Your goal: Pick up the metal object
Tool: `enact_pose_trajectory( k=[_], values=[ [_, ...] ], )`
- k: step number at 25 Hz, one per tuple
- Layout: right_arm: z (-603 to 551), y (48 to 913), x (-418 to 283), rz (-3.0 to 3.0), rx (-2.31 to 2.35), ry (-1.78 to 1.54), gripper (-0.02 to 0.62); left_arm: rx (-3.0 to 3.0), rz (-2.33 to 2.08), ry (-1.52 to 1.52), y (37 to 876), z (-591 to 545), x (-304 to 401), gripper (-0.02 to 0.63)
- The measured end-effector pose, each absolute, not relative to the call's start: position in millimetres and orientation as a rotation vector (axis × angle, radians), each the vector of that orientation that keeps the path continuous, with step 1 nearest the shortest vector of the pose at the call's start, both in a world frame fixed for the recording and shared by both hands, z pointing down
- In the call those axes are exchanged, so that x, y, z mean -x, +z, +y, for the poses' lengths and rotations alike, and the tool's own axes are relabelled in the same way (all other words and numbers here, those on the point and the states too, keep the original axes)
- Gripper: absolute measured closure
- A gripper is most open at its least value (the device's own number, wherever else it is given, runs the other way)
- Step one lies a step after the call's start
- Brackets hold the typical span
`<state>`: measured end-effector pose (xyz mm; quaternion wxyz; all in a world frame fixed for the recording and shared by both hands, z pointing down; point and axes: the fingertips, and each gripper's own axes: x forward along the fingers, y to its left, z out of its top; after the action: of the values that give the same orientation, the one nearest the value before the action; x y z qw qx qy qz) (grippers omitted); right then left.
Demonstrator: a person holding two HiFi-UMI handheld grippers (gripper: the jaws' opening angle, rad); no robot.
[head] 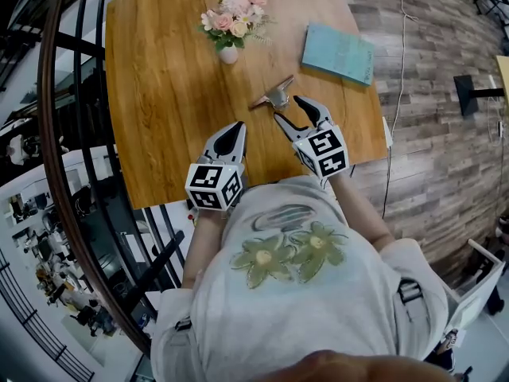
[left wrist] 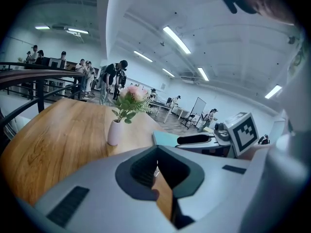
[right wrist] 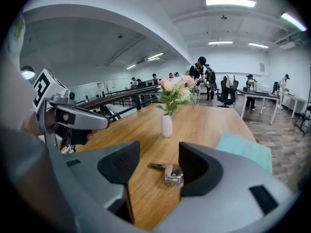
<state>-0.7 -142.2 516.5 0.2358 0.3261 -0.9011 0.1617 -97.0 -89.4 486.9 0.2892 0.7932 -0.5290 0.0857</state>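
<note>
**Right gripper open around metal object, not gripped**

- Landmark: the flower vase (head: 228, 54) standing on the wooden table (head: 159, 94).
- Metal object (head: 276, 95) lies flat on the table, on the person's side of the vase and a bit to its right. It is not lifted.
- Right gripper (head: 288, 108) is nearer the person than the vase, with its tips just beside the metal object. Its own view shows the jaws spread wide, with the object (right wrist: 172, 173) on the wood in the gap between them, hard up by the right-hand jaw. Can't tell whether that jaw touches it. The other jaw is clear of it.
- Left gripper (head: 236, 127) is also on the person's side of the vase, roughly straight below it in the head view and well apart from the object. Jaws pressed together at the tips, nothing between them.
- A teal book (head: 338, 52) lies flat to the right of the vase, beyond the metal object and apart from it.
</note>
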Motion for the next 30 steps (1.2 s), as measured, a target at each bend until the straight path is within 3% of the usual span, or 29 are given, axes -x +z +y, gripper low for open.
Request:
enact_pose_trajectory(
  k=[30],
  values=[
    [-172,590,16,-2.293,-0.762,0.551,0.325,-1.998,-1.408,0.269,525,-118,109,0.592]
  ],
)
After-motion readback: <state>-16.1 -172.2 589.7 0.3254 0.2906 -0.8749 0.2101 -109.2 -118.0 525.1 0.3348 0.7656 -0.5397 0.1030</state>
